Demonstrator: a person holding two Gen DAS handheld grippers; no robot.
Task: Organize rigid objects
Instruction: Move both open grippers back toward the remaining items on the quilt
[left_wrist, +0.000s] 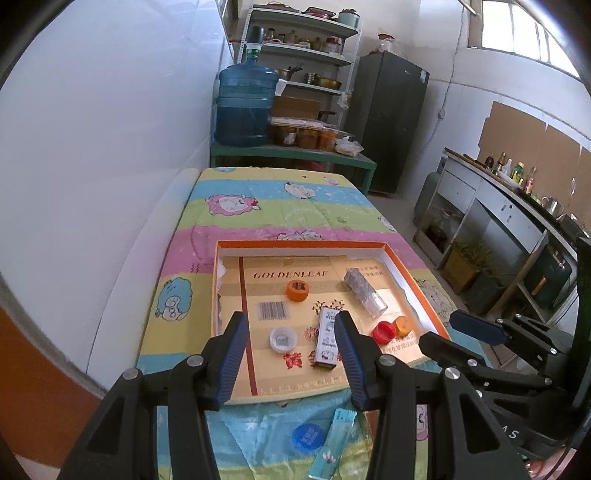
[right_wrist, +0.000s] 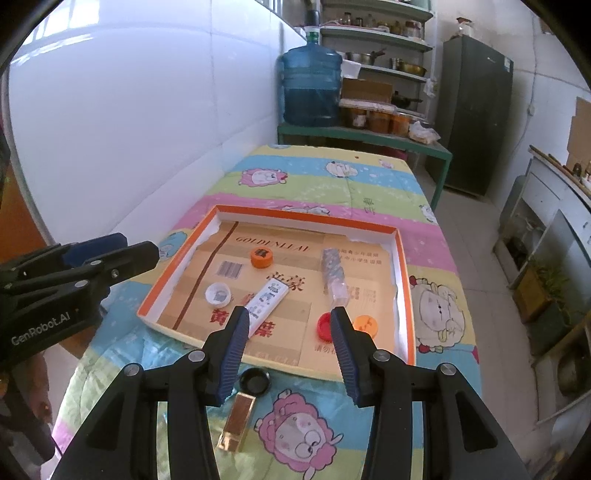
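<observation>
On a table covered by a pastel cartoon-sheep cloth (left_wrist: 280, 206), a shallow orange-rimmed box lid (left_wrist: 303, 244) lies open side up, its floor printed with gold lettering and a barcode. Inside it sit several small rigid things: an orange cap (left_wrist: 297, 290) near the middle, a white cap (left_wrist: 283, 339) toward the near left, a small white carton (left_wrist: 327, 338) lying flat beside it, a clear patterned tube (left_wrist: 365, 292) lying diagonally toward the right, and a red cap (left_wrist: 383, 331) touching a second orange cap (left_wrist: 402, 325) by the right wall.

The left gripper (left_wrist: 291, 363) hovers over the near edge of the lid, its blue-padded fingers spread wide with nothing between them. The white cap shows in the gap between its fingers, and the carton lies just inside the right one. Outside the lid, on the cloth below this gripper, lie a blue cap (left_wrist: 307, 436) and a teal flat packet (left_wrist: 332, 446), just beside each other.

From the right wrist view, the right gripper (right_wrist: 286, 352) is likewise spread and holds nothing, poised above the lid's near edge. On the cloth beneath it lie a black cap (right_wrist: 255, 381) and a gold rectangular case (right_wrist: 238, 421), near each other and outside the lid.

Behind the table stand a large blue water jug (left_wrist: 245, 105), metal shelving with pots and jars (left_wrist: 314, 48), and a dark refrigerator (left_wrist: 391, 118).
</observation>
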